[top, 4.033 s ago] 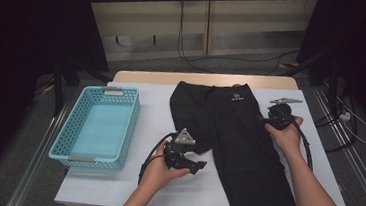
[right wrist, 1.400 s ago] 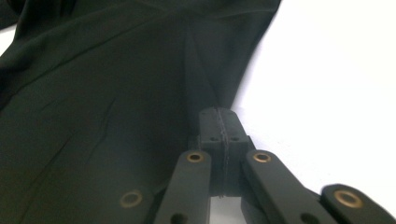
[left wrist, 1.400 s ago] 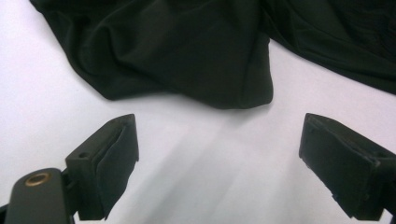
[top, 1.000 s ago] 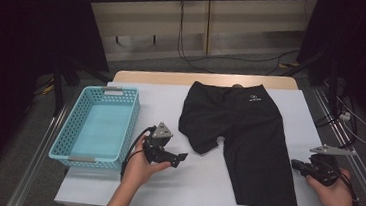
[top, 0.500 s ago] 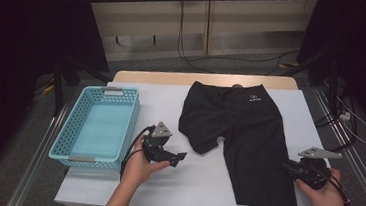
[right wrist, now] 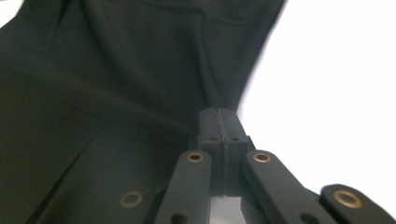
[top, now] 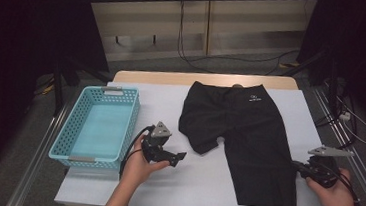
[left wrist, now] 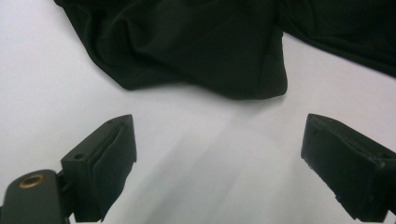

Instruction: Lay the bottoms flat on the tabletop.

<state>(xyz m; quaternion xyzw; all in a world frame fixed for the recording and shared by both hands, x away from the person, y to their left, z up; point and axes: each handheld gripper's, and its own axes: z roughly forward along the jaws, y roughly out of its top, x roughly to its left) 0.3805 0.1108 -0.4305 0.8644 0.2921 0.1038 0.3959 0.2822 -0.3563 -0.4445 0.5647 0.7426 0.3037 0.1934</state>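
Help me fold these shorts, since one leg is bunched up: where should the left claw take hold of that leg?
Grip the hem corner of the bunched leg of the black shorts. It juts out nearest the open left claw, with bare table between. Come in low from the left, probably sliding one jaw under the edge.

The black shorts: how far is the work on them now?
Done: the shorts lie spread on the table, one leg bunched. In hand: the right gripper, shut, sits at the long leg's edge; the left gripper waits open. Left: the basket holds nothing.
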